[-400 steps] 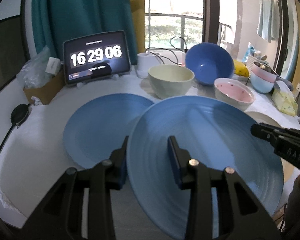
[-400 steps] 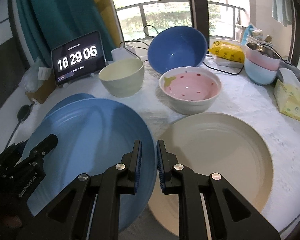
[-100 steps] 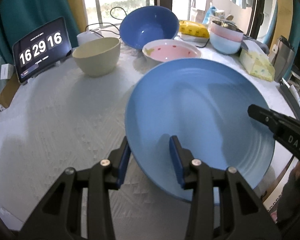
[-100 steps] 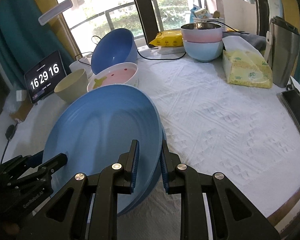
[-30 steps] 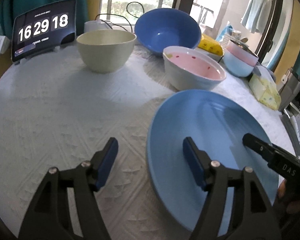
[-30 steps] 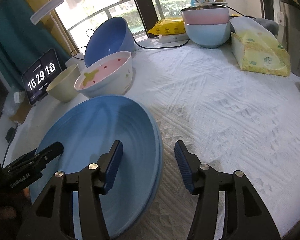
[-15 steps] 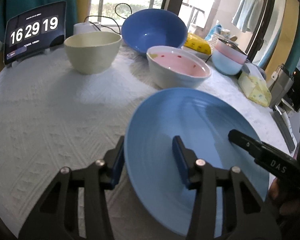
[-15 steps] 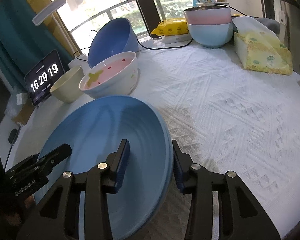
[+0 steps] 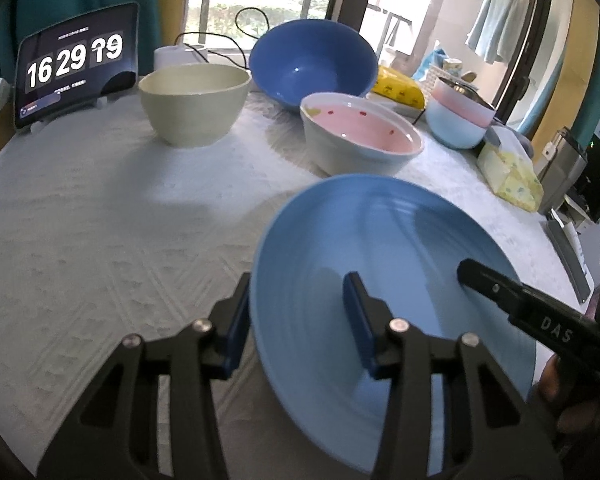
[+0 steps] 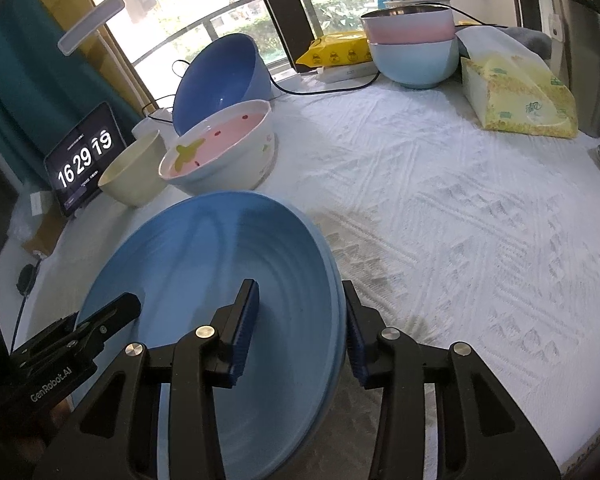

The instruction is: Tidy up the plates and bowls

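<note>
Left gripper (image 9: 296,320): its jaws had just been closing and were clamped across the left rim of the blue plate stack (image 9: 380,264), one pad outside, one inside.
Right gripper (image 10: 300,328): its jaws had likewise just been closing and were clamped across the stack's right rim.
Key relation: the stack was held between the two grippers, gripped from opposite edges, neither hand nearer; its face was tilted slightly.
Stack position: it was seen over the white tablecloth (image 10: 460,208), just in front of the pink bowl (image 9: 360,136).
Look: ridged, glossy blue plates; layered edges were visible at the right rim.
Beyond: the cream bowl (image 9: 194,102) and dark blue bowl (image 9: 312,60) were set behind the pink bowl.
</note>
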`<state>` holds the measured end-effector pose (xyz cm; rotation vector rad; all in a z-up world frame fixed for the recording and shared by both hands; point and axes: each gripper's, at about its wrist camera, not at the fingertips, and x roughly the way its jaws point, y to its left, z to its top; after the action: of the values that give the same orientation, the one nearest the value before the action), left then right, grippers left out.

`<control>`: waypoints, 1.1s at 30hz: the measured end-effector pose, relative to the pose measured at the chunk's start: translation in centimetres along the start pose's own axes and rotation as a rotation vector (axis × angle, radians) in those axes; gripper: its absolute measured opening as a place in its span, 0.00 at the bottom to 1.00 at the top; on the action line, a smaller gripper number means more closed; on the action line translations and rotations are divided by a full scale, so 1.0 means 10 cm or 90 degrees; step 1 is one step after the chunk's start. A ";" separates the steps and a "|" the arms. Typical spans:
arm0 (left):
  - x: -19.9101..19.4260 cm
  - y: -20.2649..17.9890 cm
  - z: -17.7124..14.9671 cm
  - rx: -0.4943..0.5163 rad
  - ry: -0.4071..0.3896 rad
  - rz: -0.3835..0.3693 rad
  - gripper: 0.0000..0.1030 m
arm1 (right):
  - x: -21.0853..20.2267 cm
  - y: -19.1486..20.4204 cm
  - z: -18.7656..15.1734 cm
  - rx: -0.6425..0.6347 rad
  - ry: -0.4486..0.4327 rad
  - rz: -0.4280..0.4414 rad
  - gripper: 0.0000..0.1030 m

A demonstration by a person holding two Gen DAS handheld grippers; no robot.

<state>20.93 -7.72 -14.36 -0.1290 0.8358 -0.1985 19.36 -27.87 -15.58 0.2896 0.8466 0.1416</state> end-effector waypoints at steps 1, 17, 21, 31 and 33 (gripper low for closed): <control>-0.01 0.01 0.00 -0.001 0.000 0.001 0.44 | 0.00 0.01 0.00 -0.001 0.000 0.000 0.41; -0.19 0.24 -0.02 -0.024 -0.016 0.008 0.44 | -0.04 0.24 -0.01 -0.029 -0.002 0.008 0.41; -0.23 0.31 -0.02 -0.031 -0.021 0.012 0.44 | -0.03 0.32 -0.01 -0.038 -0.001 0.011 0.41; -0.34 0.57 0.00 -0.063 -0.045 0.021 0.44 | 0.01 0.62 0.07 -0.072 -0.005 0.018 0.41; -0.35 0.62 0.00 -0.069 -0.046 0.021 0.44 | 0.02 0.66 0.07 -0.076 -0.004 0.017 0.41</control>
<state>19.47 -0.92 -13.02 -0.2230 0.7758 -0.1168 19.96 -21.66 -13.18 0.1885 0.8256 0.2149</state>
